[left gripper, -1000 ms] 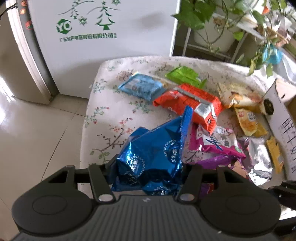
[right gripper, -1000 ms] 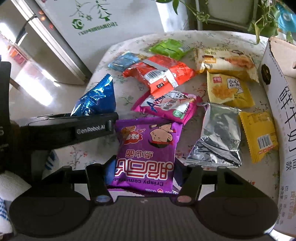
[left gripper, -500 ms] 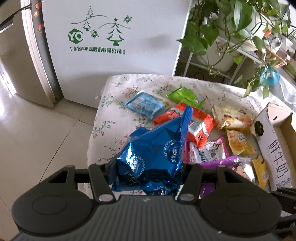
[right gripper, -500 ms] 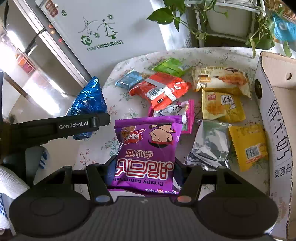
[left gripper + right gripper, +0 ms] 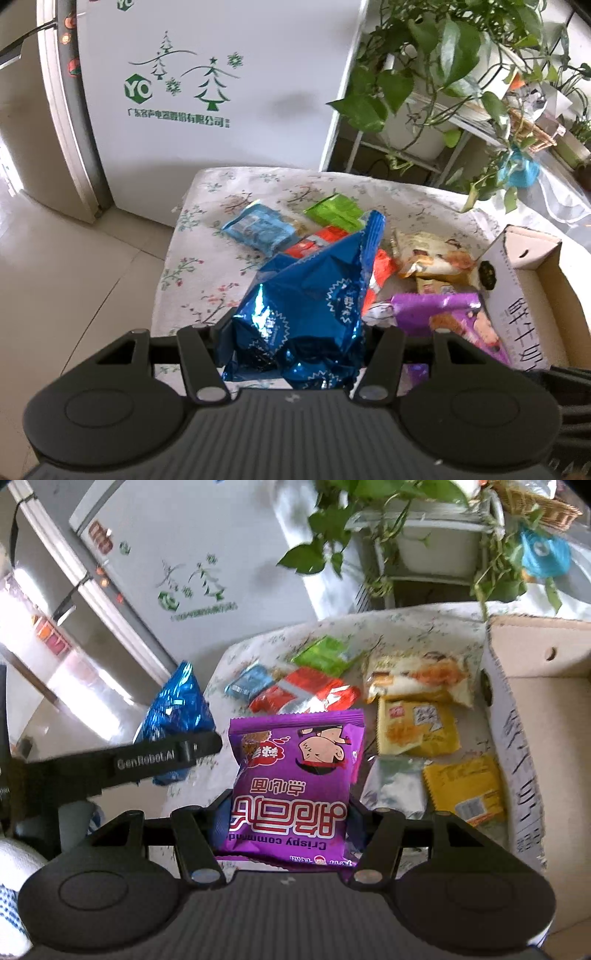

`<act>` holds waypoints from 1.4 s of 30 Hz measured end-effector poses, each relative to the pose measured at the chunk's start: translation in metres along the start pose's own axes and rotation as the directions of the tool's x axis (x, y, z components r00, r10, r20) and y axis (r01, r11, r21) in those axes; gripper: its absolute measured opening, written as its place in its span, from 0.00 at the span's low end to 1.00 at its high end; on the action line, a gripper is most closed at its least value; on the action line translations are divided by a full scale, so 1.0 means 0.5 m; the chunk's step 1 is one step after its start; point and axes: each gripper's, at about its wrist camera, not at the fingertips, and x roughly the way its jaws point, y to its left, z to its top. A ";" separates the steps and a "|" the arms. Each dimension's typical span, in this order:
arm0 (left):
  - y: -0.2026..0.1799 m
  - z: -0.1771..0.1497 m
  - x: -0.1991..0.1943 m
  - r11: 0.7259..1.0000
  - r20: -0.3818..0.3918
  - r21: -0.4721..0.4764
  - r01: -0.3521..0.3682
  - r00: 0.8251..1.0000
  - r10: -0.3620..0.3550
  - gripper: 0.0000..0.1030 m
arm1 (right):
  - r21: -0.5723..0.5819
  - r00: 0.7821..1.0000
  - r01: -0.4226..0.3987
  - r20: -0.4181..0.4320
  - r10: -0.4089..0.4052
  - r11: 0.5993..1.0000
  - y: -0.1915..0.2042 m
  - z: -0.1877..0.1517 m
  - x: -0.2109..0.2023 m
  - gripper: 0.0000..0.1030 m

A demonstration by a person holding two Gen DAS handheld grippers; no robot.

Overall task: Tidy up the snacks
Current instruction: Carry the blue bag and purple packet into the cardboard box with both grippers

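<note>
Purple packet (image 5: pixel 291 786) reading "Crisp", clamped in right gripper (image 5: pixel 286 812).
Blue foil bag (image 5: pixel 306 314) clamped in left gripper (image 5: pixel 295 332), marked "GenRobot.AI".

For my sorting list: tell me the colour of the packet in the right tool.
Purple packet, with red-and-white lettering; clearest in the right wrist view.

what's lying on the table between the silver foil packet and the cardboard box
In the right wrist view, a flat yellow plastic packet with a barcode lies between the crinkled silver foil packet and the open cardboard box.
</note>
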 end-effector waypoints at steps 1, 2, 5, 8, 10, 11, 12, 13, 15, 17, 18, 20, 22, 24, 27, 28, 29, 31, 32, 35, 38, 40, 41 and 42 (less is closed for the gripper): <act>-0.006 0.001 -0.002 1.000 0.003 0.001 0.004 1.000 -0.004 0.55 | 0.006 1.000 0.003 0.010 -0.003 1.000 -0.004 0.004 -0.006 0.65; -0.012 0.002 -0.003 1.000 0.006 0.001 0.011 1.000 -0.011 0.55 | 0.014 1.000 0.008 0.022 -0.008 1.000 -0.010 0.007 -0.012 0.65; -0.032 0.006 -0.006 1.000 0.012 0.003 0.028 1.000 -0.028 0.55 | 0.042 0.998 0.027 0.049 -0.029 0.999 -0.030 0.019 -0.025 0.65; -0.054 0.008 -0.008 0.999 0.015 0.010 0.048 0.999 -0.048 0.55 | 0.069 0.996 0.041 0.081 -0.046 0.997 -0.049 0.028 -0.045 0.65; -0.068 0.010 -0.009 0.998 0.014 0.014 0.063 0.998 -0.063 0.55 | 0.091 0.993 0.049 0.099 -0.058 0.995 -0.064 0.034 -0.059 0.65; -0.077 0.010 -0.010 0.997 0.016 0.017 0.072 0.997 -0.072 0.55 | 0.101 0.992 0.053 0.108 -0.064 0.993 -0.071 0.036 -0.065 0.65; -0.083 0.010 -0.011 0.997 0.017 0.021 0.077 0.997 -0.078 0.55 | 0.113 0.991 0.057 0.117 -0.071 0.992 -0.079 0.038 -0.072 0.65; -0.092 0.010 -0.012 0.996 0.019 0.026 0.084 0.996 -0.085 0.55 | 0.123 0.989 0.060 0.125 -0.076 0.991 -0.087 0.040 -0.078 0.65; -0.107 0.009 -0.014 0.995 0.021 0.034 0.096 0.995 -0.096 0.55 | 0.146 0.986 0.066 0.140 -0.086 0.987 -0.103 0.041 -0.091 0.65; -0.121 0.008 -0.015 0.993 0.021 0.042 0.110 0.994 -0.111 0.55 | 0.168 0.984 0.073 0.150 -0.099 0.983 -0.117 0.041 -0.101 0.65; -0.129 0.008 -0.016 0.992 0.021 0.047 0.117 0.993 -0.119 0.55 | 0.177 0.982 0.078 0.154 -0.106 0.981 -0.124 0.041 -0.105 0.65; -0.146 0.006 -0.019 0.989 0.021 0.063 0.135 0.990 -0.136 0.55 | 0.198 0.980 0.086 0.162 -0.119 0.977 -0.137 0.041 -0.113 0.65; -0.163 0.004 -0.021 0.986 0.020 0.079 0.149 0.988 -0.151 0.55 | 0.220 0.977 0.091 0.171 -0.130 0.971 -0.152 0.042 -0.121 0.65; -0.178 0.002 -0.023 0.982 0.017 0.091 0.164 0.986 -0.167 0.55 | 0.237 0.974 0.097 0.178 -0.141 0.967 -0.163 0.040 -0.129 0.65; -0.203 0.000 -0.025 0.976 0.014 0.107 0.188 0.982 -0.190 0.55 | 0.262 0.969 0.105 0.189 -0.157 0.959 -0.181 0.039 -0.143 0.65; -0.210 -0.002 -0.026 0.975 0.012 0.110 0.195 0.980 -0.198 0.55 | 0.273 0.968 0.107 0.193 -0.163 0.956 -0.188 0.038 -0.148 0.65; -0.217 -0.003 -0.027 0.972 0.009 0.113 0.204 0.978 -0.206 0.55 | 0.282 0.966 0.108 0.197 -0.167 0.953 -0.194 0.037 -0.154 0.65; -0.233 -0.006 -0.029 0.968 0.005 0.121 0.222 0.975 -0.224 0.55 | 0.303 0.963 0.111 0.203 -0.178 0.946 -0.207 0.037 -0.164 0.65; -0.244 -0.009 -0.029 0.964 0.001 0.129 0.234 0.972 -0.236 0.55 | 0.315 0.961 0.113 0.206 -0.184 0.942 -0.214 0.036 -0.169 0.65; -0.276 -0.017 -0.029 0.952 -0.013 0.144 0.272 0.962 -0.273 0.56 | 0.357 0.955 0.124 0.209 -0.209 0.926 -0.235 0.034 -0.181 0.65; -0.309 -0.027 -0.027 0.940 -0.029 0.149 0.307 0.952 -0.306 0.56 | 0.402 0.950 0.133 0.210 -0.233 0.906 -0.259 0.029 -0.194 0.65; -0.330 -0.033 -0.023 0.935 -0.039 0.150 0.322 0.947 -0.320 0.56 | 0.437 0.945 0.136 0.213 -0.249 0.889 -0.277 0.025 -0.204 0.65; -0.342 -0.037 -0.022 0.932 -0.045 0.149 0.330 0.944 -0.327 0.56 | 0.453 0.942 0.134 0.217 -0.255 0.881 -0.285 0.024 -0.209 0.65; -0.352 -0.041 -0.020 0.930 -0.050 0.149 0.337 0.942 -0.333 0.56 | 0.471 0.940 0.131 0.221 -0.261 0.872 -0.293 0.022 -0.215 0.65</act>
